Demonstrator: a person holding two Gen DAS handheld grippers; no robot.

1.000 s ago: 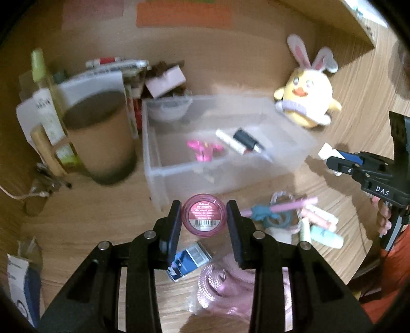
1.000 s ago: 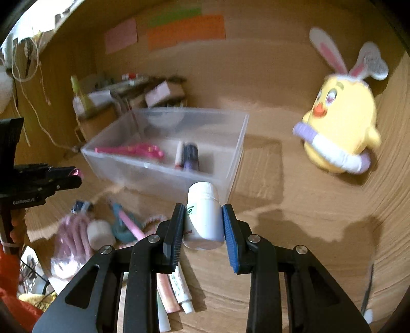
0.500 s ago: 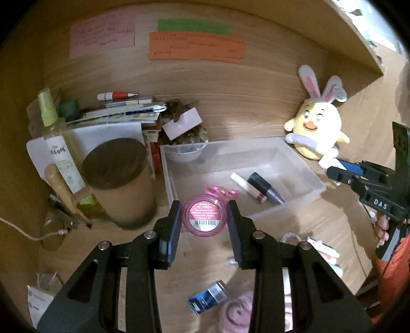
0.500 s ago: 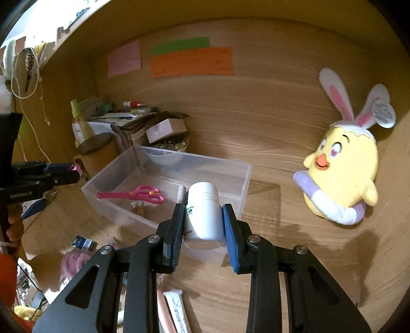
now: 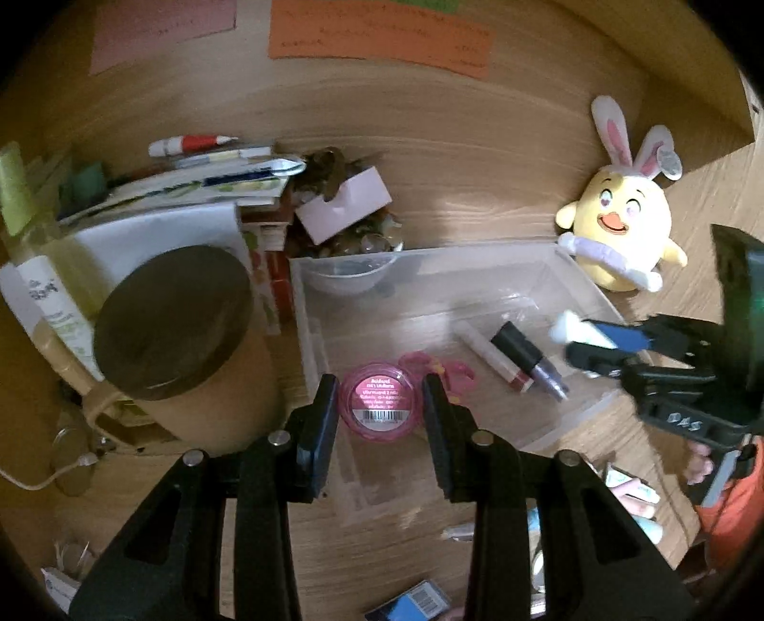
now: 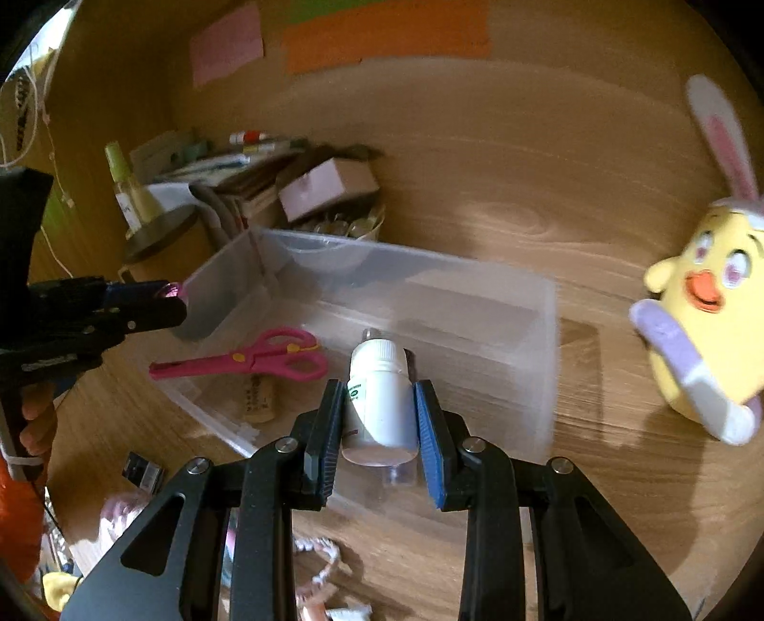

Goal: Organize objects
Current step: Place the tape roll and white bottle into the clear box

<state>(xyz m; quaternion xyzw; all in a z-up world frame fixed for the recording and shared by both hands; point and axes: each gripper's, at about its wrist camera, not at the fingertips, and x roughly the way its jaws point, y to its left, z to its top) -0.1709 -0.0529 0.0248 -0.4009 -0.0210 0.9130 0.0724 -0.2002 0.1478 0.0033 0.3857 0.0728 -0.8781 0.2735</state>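
Your left gripper clamped the pink jar over the clear bin, at its seven o'clock corner. Your right gripper squeezed the white bottle above the bin's five o'clock side, pink scissors inside.

Barcode label on pink jar, its print too blurred

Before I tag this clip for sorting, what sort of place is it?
Probably a home desk nook with wood walls: paper notes stuck up, a plush chick, a stack of books and pens beside a clear bin.
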